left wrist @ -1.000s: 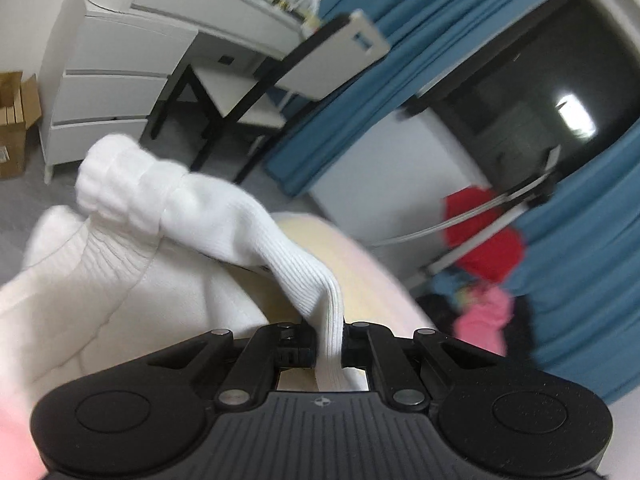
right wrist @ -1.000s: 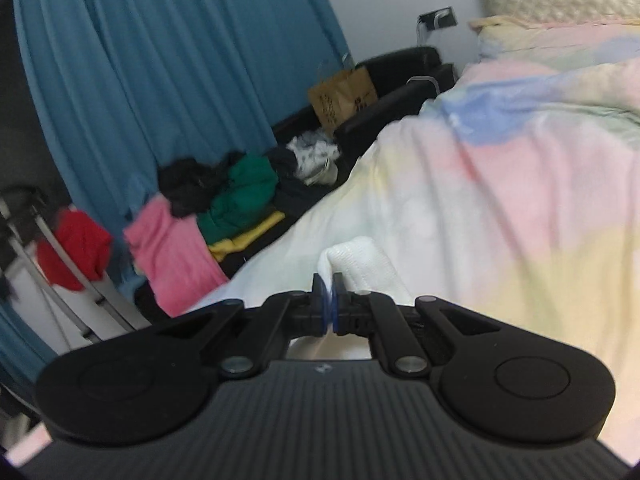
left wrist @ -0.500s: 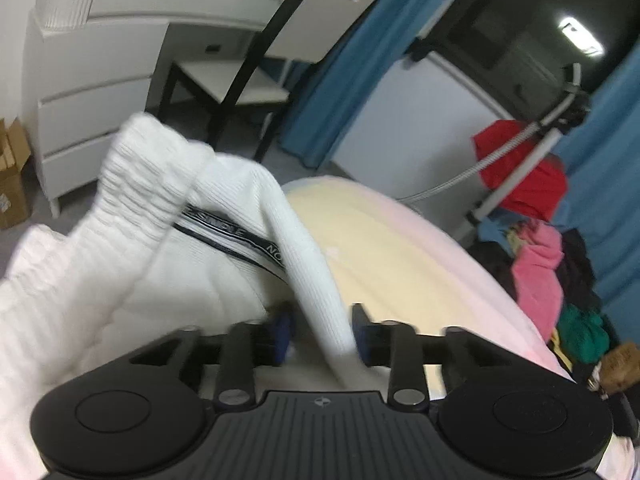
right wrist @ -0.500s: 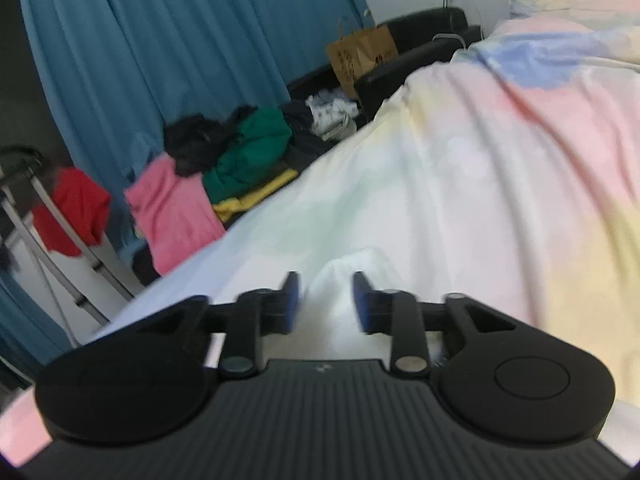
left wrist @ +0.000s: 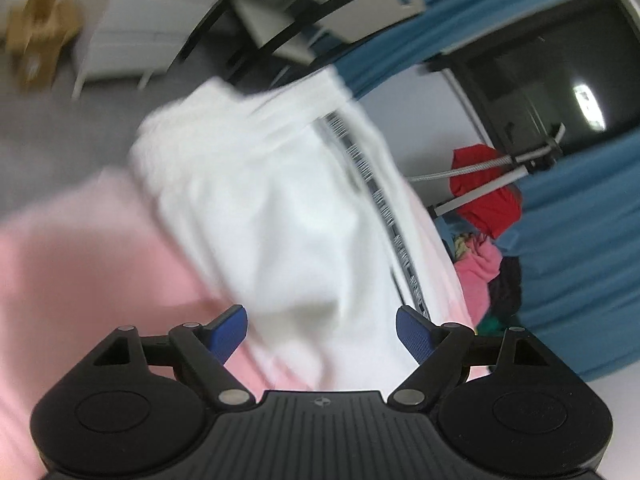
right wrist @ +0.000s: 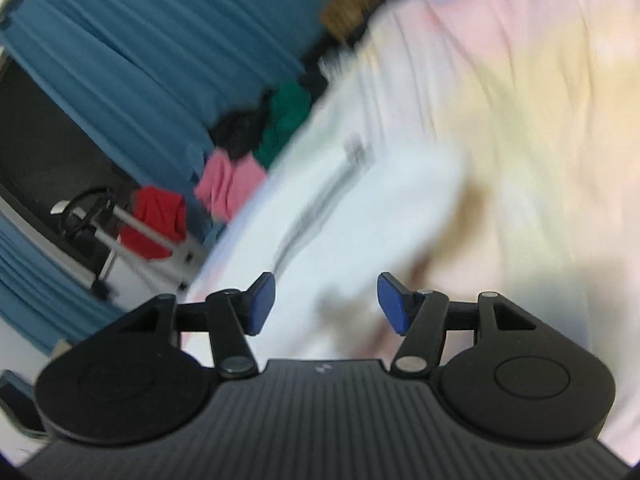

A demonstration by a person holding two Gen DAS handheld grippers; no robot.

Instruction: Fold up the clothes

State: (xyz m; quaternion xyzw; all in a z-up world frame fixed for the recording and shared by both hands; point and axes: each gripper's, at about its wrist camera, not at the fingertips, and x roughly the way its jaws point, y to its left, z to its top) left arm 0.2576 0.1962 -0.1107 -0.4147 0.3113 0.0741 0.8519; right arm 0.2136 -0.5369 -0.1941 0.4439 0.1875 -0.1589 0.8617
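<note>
A white garment (left wrist: 288,216) with a dark printed stripe lies bunched on the pastel bedspread (left wrist: 80,264). My left gripper (left wrist: 322,334) is wide open and empty, just above the near edge of the garment. In the right wrist view the same white garment (right wrist: 360,216) lies flat on the bedspread (right wrist: 540,140), blurred by motion. My right gripper (right wrist: 326,306) is wide open and empty over the garment's near end.
A white desk with drawers (left wrist: 132,28) and a chair (left wrist: 320,20) stand beyond the bed. A heap of coloured clothes (right wrist: 256,148) lies by the blue curtains (right wrist: 132,60). A red cloth (left wrist: 486,196) hangs on a rack. A brown bag (right wrist: 348,12) sits far back.
Both grippers have let go of the white garment and opened wide. The garment has dropped onto the bed. Both cameras are swinging, so the views are blurred.
</note>
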